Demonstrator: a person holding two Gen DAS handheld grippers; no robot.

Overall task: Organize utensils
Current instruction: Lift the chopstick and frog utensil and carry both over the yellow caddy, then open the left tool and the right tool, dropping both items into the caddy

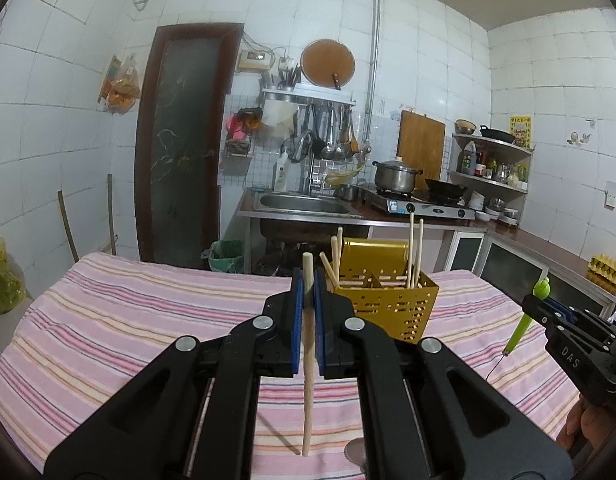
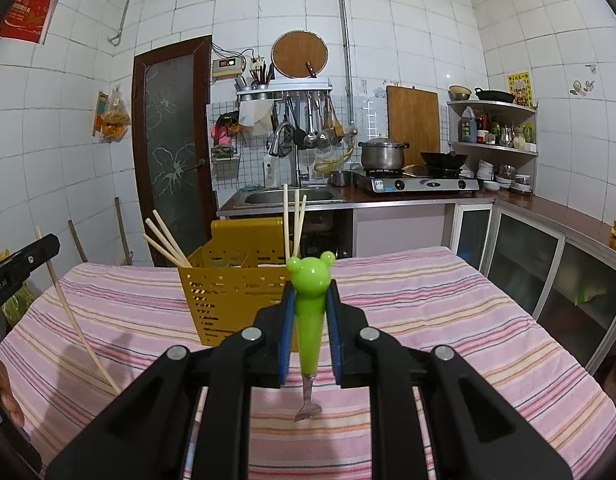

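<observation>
1. The left gripper (image 1: 308, 280) is clamped on a single wooden chopstick (image 1: 308, 360), which stands nearly upright between the blue pads (image 1: 295, 320); its upper end pokes above the fingertips and its lower end hangs just above the striped tablecloth (image 1: 127, 320).
2. Just beyond, at the table's middle, stands the yellow perforated utensil caddy (image 1: 392, 308). Several chopsticks (image 2: 167, 242) lean out of its left corner, and a few more (image 2: 293, 220) stand upright in a compartment further right.
3. The right gripper (image 2: 310, 300) is closed on a green frog-headed fork (image 2: 309, 320), handle up, with the small metal tines (image 2: 308, 410) pointing down over the cloth, near the caddy's front.
</observation>
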